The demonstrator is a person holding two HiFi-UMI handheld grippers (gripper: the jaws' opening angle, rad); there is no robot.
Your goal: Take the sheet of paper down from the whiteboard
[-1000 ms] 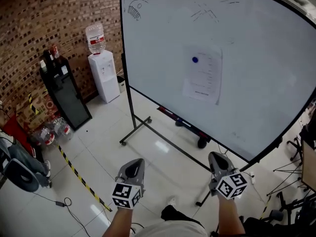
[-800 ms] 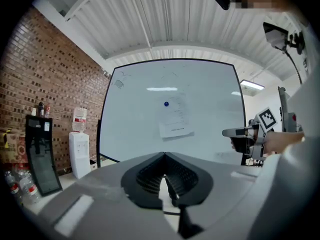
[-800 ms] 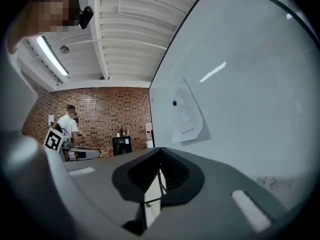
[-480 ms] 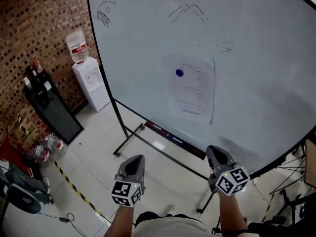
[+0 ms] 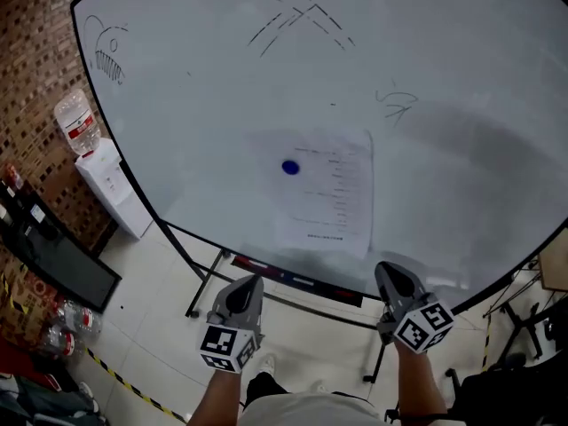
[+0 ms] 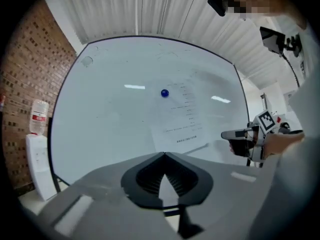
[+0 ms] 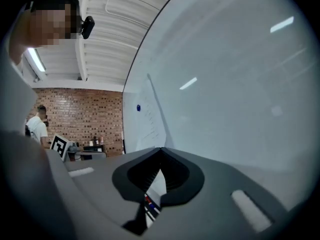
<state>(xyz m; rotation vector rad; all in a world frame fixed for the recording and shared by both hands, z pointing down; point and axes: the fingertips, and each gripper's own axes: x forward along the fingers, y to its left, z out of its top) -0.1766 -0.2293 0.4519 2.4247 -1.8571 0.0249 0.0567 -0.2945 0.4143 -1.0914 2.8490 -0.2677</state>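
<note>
Sheet of paper (image 5: 327, 193) hangs low centre on the whiteboard (image 5: 461, 69), printed side out, pinned by one blue magnet (image 5: 290, 167) near its upper left corner. Far left: brick wall (image 5: 31, 69) and a water dispenser (image 5: 105, 180) beside the board's edge. Left gripper (image 5: 244, 289) is below the board and left of the sheet, jaws pressed together with nothing between them, well short of the paper. The sheet looks thin, light and floppy; it would likely tear or crease if yanked against the magnet. Its right edge seems to stand slightly off the board, so that edge or the lower right corner is probably the best pinch spot, with the magnet lifted or slid off first. Right gripper (image 5: 395, 278) is under the sheet's lower right, jaws also closed and empty, not touching the board
</note>
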